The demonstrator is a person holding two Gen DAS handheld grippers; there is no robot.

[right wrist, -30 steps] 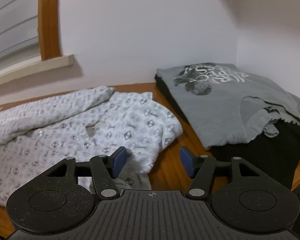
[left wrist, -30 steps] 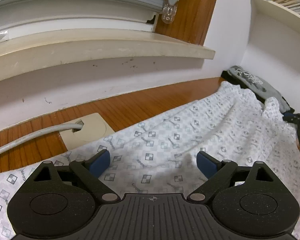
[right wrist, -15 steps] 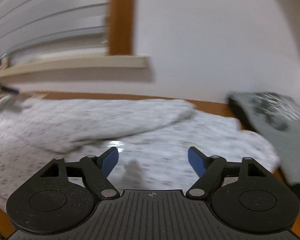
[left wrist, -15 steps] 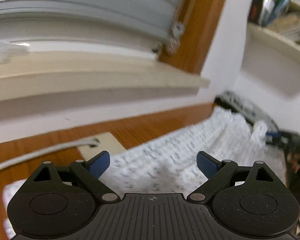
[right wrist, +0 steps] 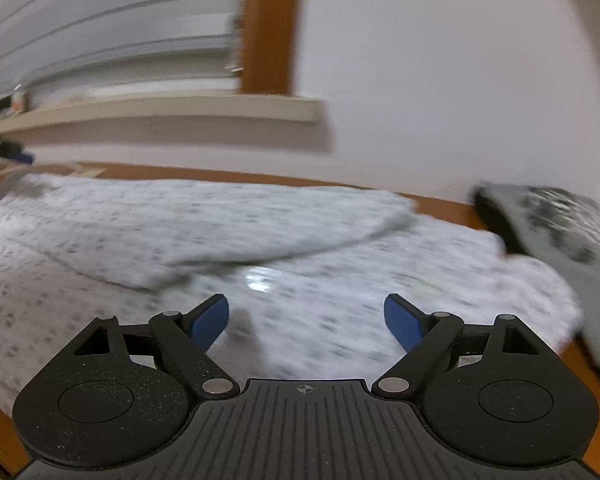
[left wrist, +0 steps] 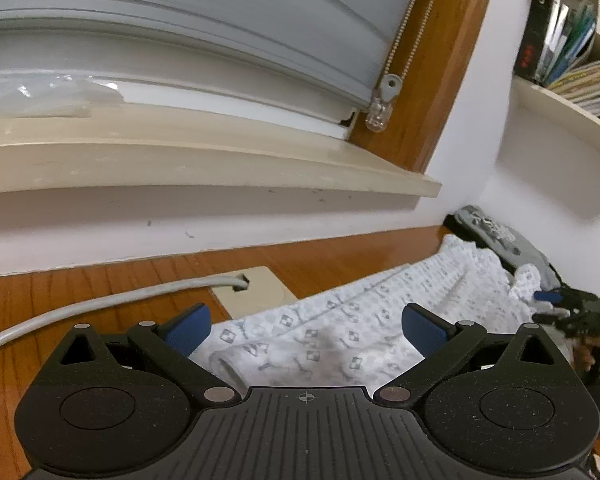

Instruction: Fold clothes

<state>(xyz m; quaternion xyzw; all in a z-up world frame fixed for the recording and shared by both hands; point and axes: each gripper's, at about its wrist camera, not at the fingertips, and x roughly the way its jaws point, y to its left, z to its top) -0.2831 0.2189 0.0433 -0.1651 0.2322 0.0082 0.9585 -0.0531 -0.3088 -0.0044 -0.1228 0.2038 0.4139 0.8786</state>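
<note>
A white patterned garment lies spread on the wooden table. My left gripper hovers open over the garment's left end, nothing between its blue pads. In the right wrist view the same garment fills the table, with one part folded over the rest. My right gripper hangs above it with its jaws still opening and nothing gripped between them. The right gripper also shows at the far right of the left wrist view, at the garment's other end. This right wrist view is blurred.
A grey printed shirt lies on dark cloth at the right end of the table. A grey cable runs into a beige table port. A windowsill and wall stand behind; a bookshelf is at the upper right.
Both grippers swung left along the garment. The right gripper's jaws widened, and the grey shirt slid from its centre to its right edge. The left gripper now sits at the garment's left end.
</note>
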